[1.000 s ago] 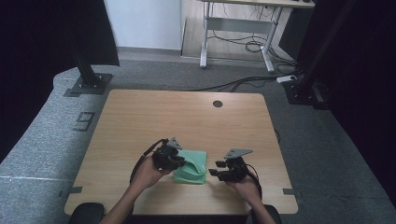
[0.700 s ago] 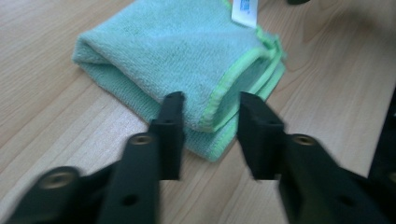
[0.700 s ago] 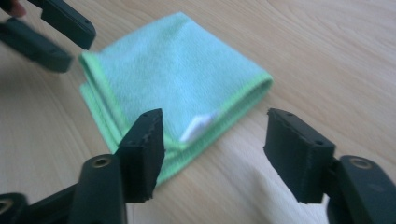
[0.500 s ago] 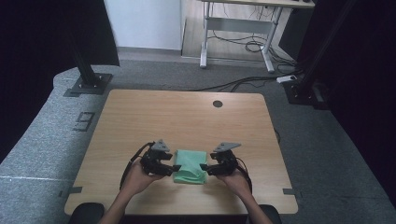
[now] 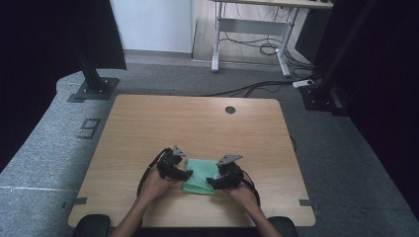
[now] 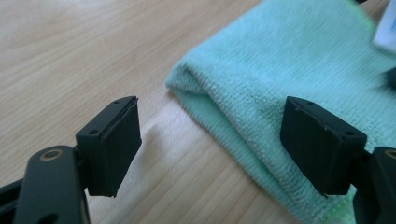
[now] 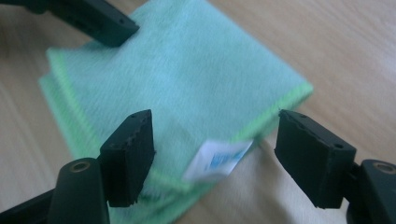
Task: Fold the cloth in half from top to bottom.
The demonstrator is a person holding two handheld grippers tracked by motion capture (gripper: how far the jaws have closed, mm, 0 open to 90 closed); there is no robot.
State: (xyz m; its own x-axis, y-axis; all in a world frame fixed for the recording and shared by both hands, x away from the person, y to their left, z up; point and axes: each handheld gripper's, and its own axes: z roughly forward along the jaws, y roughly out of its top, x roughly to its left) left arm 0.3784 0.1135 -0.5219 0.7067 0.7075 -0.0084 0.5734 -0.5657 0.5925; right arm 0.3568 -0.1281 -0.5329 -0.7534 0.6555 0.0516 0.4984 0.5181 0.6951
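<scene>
High view takes in the wooden bench, bare but for a folded green cloth lying flat near the person's edge, between the two hands. That cloth is folded into a thick pad, several layers showing at its edges in the right gripper view, with a white care label sticking out from one corner. The left gripper sits at the cloth's left edge and the right gripper at its near right corner, one on each side, which looks like a stance for squaring up the fold or taking the next one. On the left gripper the fingers are released and have just been opening; one stands over bare wood, the other over the rounded fold of the cloth, pressing on nothing. The right gripper's fingers are likewise spread, having just opened, straddling the labelled corner with a gap on both sides. Neither holds the cloth, so it rests on the bench by its own weight.
</scene>
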